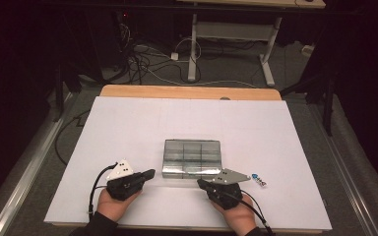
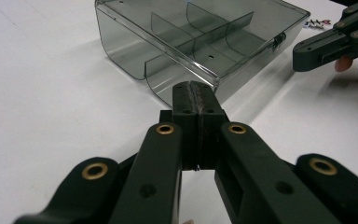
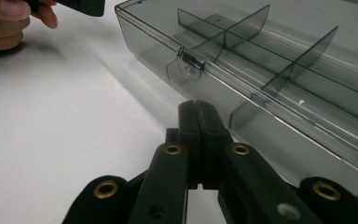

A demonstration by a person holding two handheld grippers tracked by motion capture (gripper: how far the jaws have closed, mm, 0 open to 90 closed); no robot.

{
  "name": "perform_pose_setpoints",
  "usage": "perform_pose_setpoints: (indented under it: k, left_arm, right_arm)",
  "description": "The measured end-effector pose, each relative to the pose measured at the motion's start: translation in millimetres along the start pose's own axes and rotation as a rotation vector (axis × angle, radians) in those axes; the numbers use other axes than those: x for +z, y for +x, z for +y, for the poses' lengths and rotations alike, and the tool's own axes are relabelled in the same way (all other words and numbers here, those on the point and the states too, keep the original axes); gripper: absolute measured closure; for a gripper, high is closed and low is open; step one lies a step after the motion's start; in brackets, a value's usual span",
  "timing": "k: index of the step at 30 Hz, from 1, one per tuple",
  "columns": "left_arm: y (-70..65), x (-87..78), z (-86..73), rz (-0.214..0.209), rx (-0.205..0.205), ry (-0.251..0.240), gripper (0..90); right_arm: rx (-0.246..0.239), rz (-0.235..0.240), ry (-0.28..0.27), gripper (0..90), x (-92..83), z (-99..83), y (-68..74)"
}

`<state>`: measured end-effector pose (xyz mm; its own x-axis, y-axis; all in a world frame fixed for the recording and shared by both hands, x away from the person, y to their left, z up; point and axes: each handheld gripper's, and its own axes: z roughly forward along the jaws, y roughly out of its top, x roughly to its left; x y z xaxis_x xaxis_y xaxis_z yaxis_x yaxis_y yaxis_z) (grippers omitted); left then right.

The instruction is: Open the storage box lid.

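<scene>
One small object (image 1: 259,180) beside the clear box (image 1: 192,158) looks blurred, perhaps a label.

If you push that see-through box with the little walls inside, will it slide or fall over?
The clear plastic box would probably slide rather than tip: it sits low, wide and flat on the smooth white table. It likely feels stiff and light, since its walls look thin and its compartments look empty. Its glossy sides may be slippery to pinch.

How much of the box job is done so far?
Nothing looks done yet: the clear box sits shut, its latch closed. Right now the left gripper and right gripper, both shut, are near its front side. Opening it is likely what's left.
</scene>
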<state>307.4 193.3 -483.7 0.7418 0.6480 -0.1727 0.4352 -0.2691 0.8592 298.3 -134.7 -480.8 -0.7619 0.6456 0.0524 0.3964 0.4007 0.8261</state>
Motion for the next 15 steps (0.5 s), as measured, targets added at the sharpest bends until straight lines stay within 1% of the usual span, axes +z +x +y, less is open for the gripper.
perform_pose_setpoints:
  k: [2, 6, 8, 9, 11, 12, 14, 15]
  left_arm:
    - [1.3, 0.3, 0.0, -0.001, -0.003, 0.001, 87.0]
    - [3.6, 0.7, 0.0, -0.004, -0.009, 0.005, 87.0]
    - [3.5, 0.9, 0.3, -0.001, -0.011, 0.002, 87.0]
    - [3.4, 1.4, 0.9, 0.0, -0.01, 0.003, 87.0]
    - [2.9, 2.4, 2.5, 0.002, -0.005, 0.002, 87.0]
    - [2.4, 2.6, 3.2, 0.002, -0.003, 0.002, 87.0]
    - [1.1, 2.2, 3.6, 0.002, -0.002, 0.001, 87.0]
    - [-0.1, 2.0, 3.4, 0.002, -0.003, 0.0, 87.0]
  right_arm:
    - [0.001, 0.001, 0.004, 90.0, 1.9, 1.2, 1.2]
    - [-0.004, 0.019, 0.003, 90.0, 8.5, 7.9, 4.6]
    - [-0.007, 0.051, -0.007, 90.0, 16.7, 17.4, 9.2]
    - [-0.017, 0.057, -0.007, 90.0, 19.7, 19.8, 11.9]
    - [-0.026, 0.061, -0.001, 90.0, 22.5, 20.9, 14.8]
    - [-0.024, 0.068, 0.013, 90.0, 25.9, 19.5, 17.6]
    - [-0.024, 0.063, 0.028, 90.0, 25.7, 16.3, 18.2]
    - [-0.011, 0.059, 0.033, 90.0, 24.6, 13.9, 16.9]
